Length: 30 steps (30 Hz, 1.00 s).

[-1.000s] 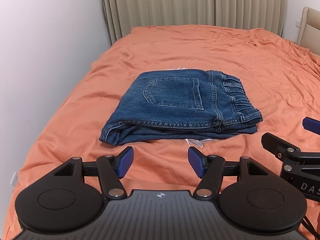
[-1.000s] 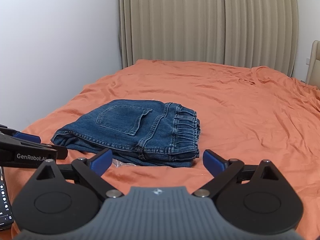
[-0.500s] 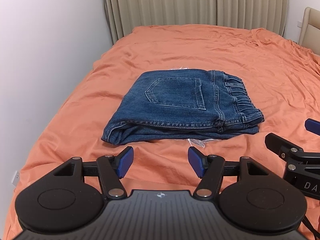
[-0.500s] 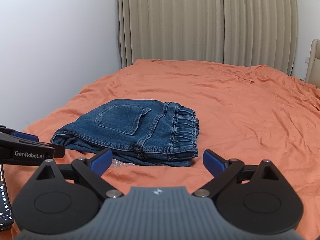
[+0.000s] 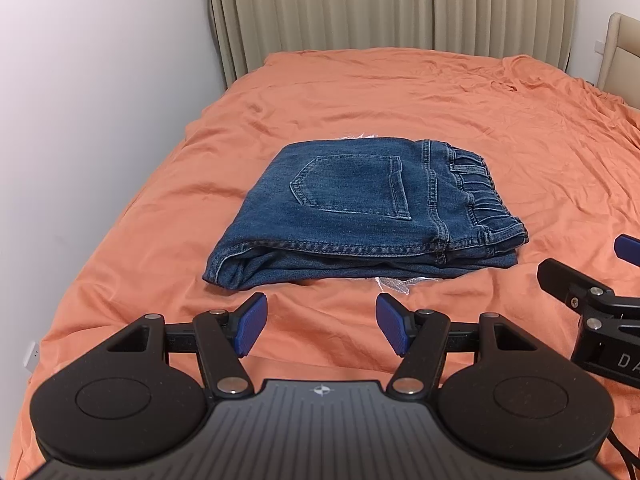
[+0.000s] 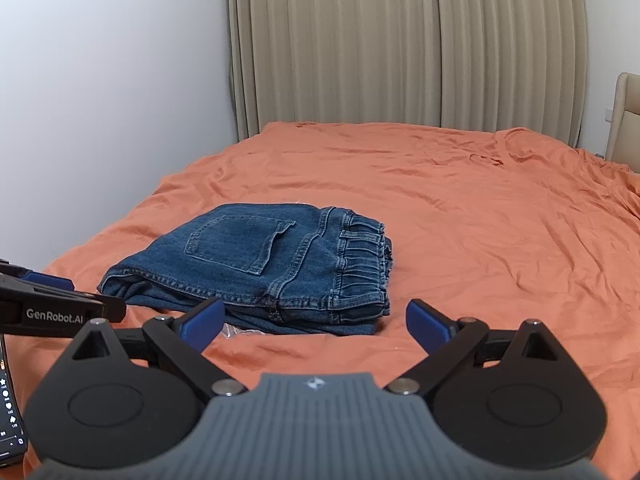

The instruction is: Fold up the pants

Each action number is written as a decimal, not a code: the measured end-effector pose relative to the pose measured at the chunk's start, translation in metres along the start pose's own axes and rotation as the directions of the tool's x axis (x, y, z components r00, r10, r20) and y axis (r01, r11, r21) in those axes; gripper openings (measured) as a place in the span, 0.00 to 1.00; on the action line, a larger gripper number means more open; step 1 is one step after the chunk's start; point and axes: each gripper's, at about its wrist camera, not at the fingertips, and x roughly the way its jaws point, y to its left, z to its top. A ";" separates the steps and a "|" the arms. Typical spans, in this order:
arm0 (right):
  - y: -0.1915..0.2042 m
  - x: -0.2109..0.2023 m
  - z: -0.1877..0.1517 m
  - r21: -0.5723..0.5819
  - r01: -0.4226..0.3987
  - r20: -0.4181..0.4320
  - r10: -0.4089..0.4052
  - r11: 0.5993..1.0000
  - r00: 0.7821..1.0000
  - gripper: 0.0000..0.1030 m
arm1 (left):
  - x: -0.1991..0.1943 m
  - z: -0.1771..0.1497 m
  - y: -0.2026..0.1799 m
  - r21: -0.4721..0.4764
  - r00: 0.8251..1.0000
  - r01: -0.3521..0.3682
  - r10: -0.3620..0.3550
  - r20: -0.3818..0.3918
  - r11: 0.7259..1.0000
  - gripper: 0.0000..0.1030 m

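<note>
Blue denim pants [image 5: 360, 208] lie folded into a compact stack on the orange bed sheet [image 5: 400, 92], back pocket up, elastic waistband to the right. They also show in the right wrist view [image 6: 264, 264]. My left gripper [image 5: 320, 322] is open and empty, held short of the stack's near edge. My right gripper [image 6: 316, 322] is open and empty, near the stack's right front corner. A bit of clear plastic [image 5: 394, 282] peeks from under the pants.
A white wall [image 5: 80, 120] runs along the bed's left side. Beige curtains [image 6: 400, 40] hang behind the bed. A beige headboard [image 5: 624, 60] stands at the right. A phone screen [image 6: 10, 400] shows at the far left of the right wrist view.
Both grippers have drawn back and risen slightly from the folded pants; the stack lies a little farther off. Both stay open and empty.
</note>
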 end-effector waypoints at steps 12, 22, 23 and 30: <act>-0.003 -0.002 0.000 0.002 0.005 0.010 -0.005 1.000 1.000 0.90 | 0.000 0.001 0.001 -0.002 1.000 0.003 -0.003 -0.003 1.000 0.71; -0.003 -0.002 0.001 0.004 0.006 0.010 -0.006 1.000 1.000 0.90 | 0.001 0.003 0.002 -0.002 1.000 0.009 -0.009 -0.008 1.000 0.71; -0.003 -0.002 0.001 0.005 0.006 0.008 -0.006 1.000 1.000 0.90 | 0.001 0.003 0.002 -0.001 1.000 0.010 -0.010 -0.008 1.000 0.71; -0.006 -0.002 0.000 0.008 0.013 0.004 -0.013 1.000 1.000 0.90 | -0.001 0.002 -0.002 0.003 1.000 0.011 -0.011 -0.007 1.000 0.71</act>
